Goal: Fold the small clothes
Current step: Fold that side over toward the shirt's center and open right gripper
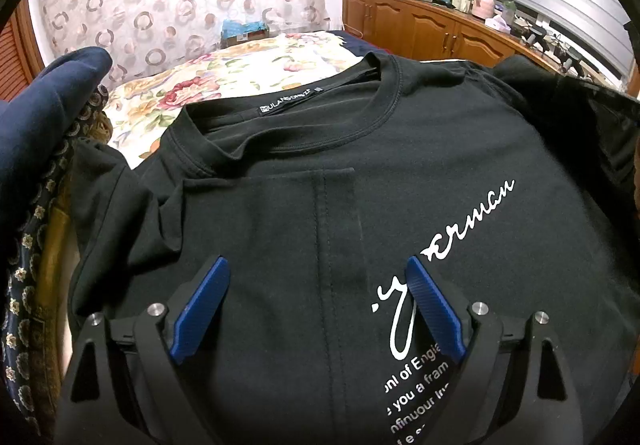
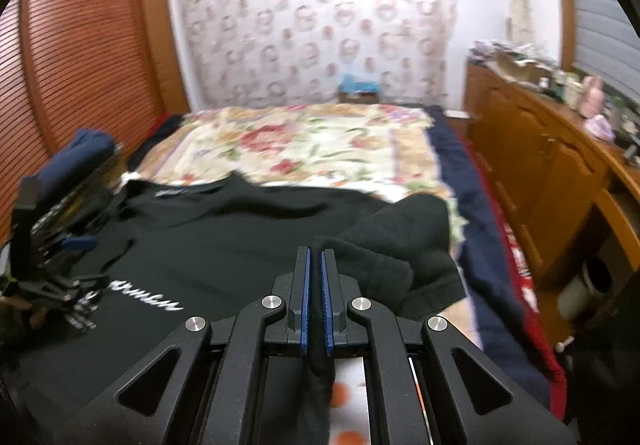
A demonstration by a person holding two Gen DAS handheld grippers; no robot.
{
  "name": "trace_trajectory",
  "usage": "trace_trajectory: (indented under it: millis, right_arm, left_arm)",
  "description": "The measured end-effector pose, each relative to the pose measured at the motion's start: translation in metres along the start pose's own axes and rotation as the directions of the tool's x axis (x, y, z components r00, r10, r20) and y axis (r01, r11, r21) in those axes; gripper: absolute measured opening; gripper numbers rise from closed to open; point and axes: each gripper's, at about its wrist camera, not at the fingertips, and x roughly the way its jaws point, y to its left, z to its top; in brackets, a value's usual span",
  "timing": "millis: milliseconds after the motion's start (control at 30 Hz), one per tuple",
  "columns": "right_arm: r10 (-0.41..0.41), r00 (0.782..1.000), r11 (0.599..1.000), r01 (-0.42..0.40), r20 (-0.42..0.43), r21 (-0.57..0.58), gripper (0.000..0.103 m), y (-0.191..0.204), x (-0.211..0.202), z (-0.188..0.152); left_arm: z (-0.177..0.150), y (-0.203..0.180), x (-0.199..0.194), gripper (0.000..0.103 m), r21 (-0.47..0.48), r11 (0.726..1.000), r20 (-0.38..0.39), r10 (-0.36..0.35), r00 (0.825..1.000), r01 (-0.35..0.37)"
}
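Note:
A black T-shirt (image 1: 400, 149) with white lettering lies front up on the bed, its collar toward the far end. One side has been folded over the chest. My left gripper (image 1: 316, 265) hovers just above the shirt's middle, jaws wide open with nothing between the blue pads. In the right wrist view the same T-shirt (image 2: 224, 229) spreads to the left, and my right gripper (image 2: 315, 253) is shut on a pinch of its black fabric at the right side, lifted off the bed. The left gripper (image 2: 60, 245) shows blurred at the left edge.
A floral bedspread (image 2: 320, 141) covers the bed beyond the shirt. Dark blue and patterned clothes (image 1: 44, 149) are piled at the left. A wooden cabinet (image 2: 532, 173) with clutter on top runs along the right wall, and louvred wooden doors (image 2: 80, 65) stand at the left.

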Motion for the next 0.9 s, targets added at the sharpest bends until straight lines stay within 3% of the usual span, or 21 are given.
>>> trace_trajectory:
  millis: [267,367,467,500,533,700,900]
  right_arm:
    - [0.053,0.99,0.998,-0.054,-0.13,-0.01,0.004,0.026,0.034,-0.027]
    - [0.045,0.989,0.999,-0.045,-0.139,-0.001,0.015,0.028,0.031,-0.032]
    - [0.027,0.991,1.0,-0.026,-0.13,0.009,0.032,0.023,0.022,-0.029]
    - [0.017,0.993,1.0,-0.016,-0.121,0.013,0.044,0.02,0.017,-0.028]
    - [0.01,0.994,1.0,-0.008,-0.112,0.019,0.049,0.017,0.013,-0.027]
    - [-0.022,0.998,0.997,0.026,-0.055,0.069,0.051,-0.009,-0.002,-0.02]
    - [-0.084,0.985,0.978,0.111,-0.149,0.178,0.051,-0.051,0.03,-0.025]
  left_arm:
    - [-0.001,0.003,-0.014,0.091,-0.018,1.0,0.047,0.009,0.999,-0.008]
    - [0.0,0.004,-0.027,0.091,-0.034,0.999,0.081,-0.004,0.997,0.006]
    - [0.004,0.002,-0.041,0.091,-0.038,0.999,0.12,-0.019,0.993,0.023]
    - [0.004,-0.001,-0.047,0.091,-0.033,0.999,0.133,-0.025,0.991,0.029]
    - [0.005,-0.003,-0.05,0.091,-0.029,0.999,0.143,-0.027,0.989,0.031]
    - [0.01,-0.012,-0.061,0.091,-0.006,0.999,0.185,-0.035,0.982,0.037]
    - [0.011,-0.017,-0.064,0.091,0.003,0.999,0.188,-0.05,0.981,0.05]
